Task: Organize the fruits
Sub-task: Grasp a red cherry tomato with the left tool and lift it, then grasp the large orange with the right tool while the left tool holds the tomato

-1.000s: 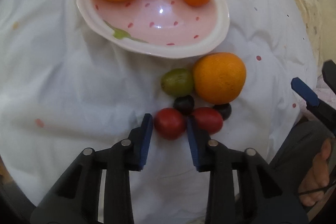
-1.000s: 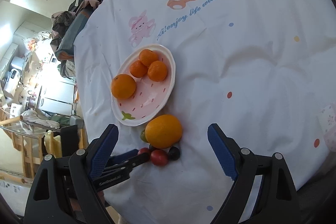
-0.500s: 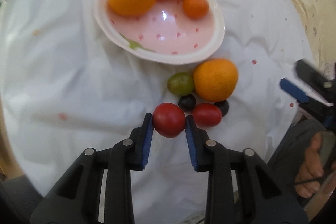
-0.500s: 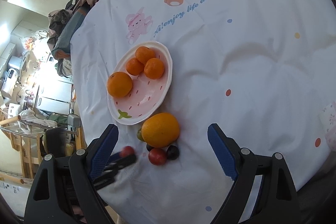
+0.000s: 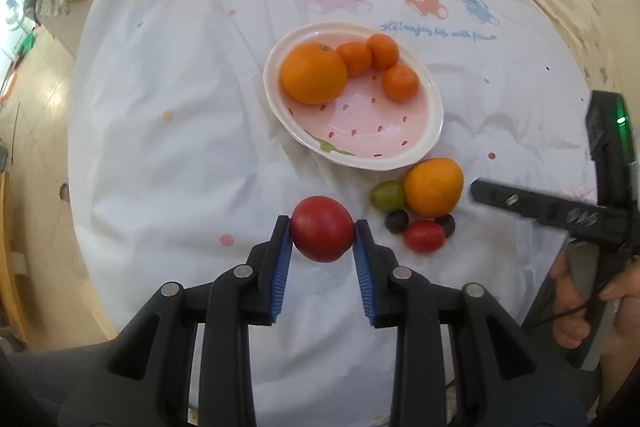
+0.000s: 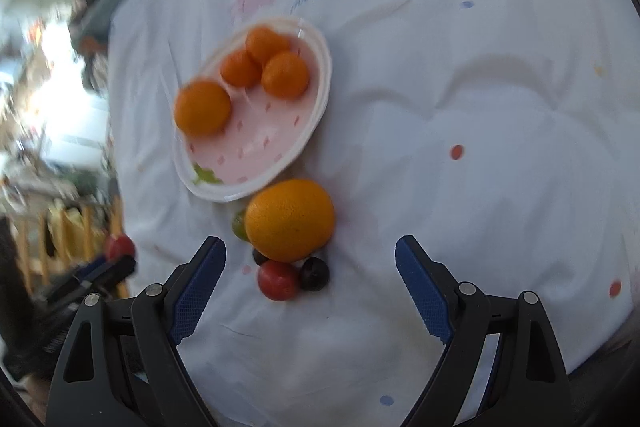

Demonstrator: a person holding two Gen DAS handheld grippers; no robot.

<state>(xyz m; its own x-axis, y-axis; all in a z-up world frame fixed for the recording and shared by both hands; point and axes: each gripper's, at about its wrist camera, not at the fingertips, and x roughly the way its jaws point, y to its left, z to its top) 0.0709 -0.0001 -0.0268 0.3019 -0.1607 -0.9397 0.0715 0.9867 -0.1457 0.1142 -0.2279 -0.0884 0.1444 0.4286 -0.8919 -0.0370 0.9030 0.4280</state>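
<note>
My left gripper (image 5: 322,231) is shut on a red tomato (image 5: 321,228), held clear above the white cloth. The pink plate (image 5: 434,123) further back carries one big orange (image 5: 313,73) and three small ones (image 5: 400,83). Beside the plate's near rim lie a loose orange (image 5: 433,186), a green fruit (image 5: 386,193), two dark grapes (image 5: 397,220) and a second red tomato (image 5: 424,235). My right gripper (image 6: 311,251) is open just in front of that pile: the loose orange (image 6: 289,219), the red tomato (image 6: 278,280) and a dark grape (image 6: 314,273) sit between its fingers.
A white tablecloth (image 5: 180,99) with cartoon animals covers the round table; its edge drops off at the left and near side. A person's hand (image 5: 576,307) holds the other gripper's handle at the right. Clutter and furniture stand beyond the table's left side.
The left gripper closed on a red tomato and lifted it off the cloth, away from the pile. The right gripper moved down and closer to the loose orange.
</note>
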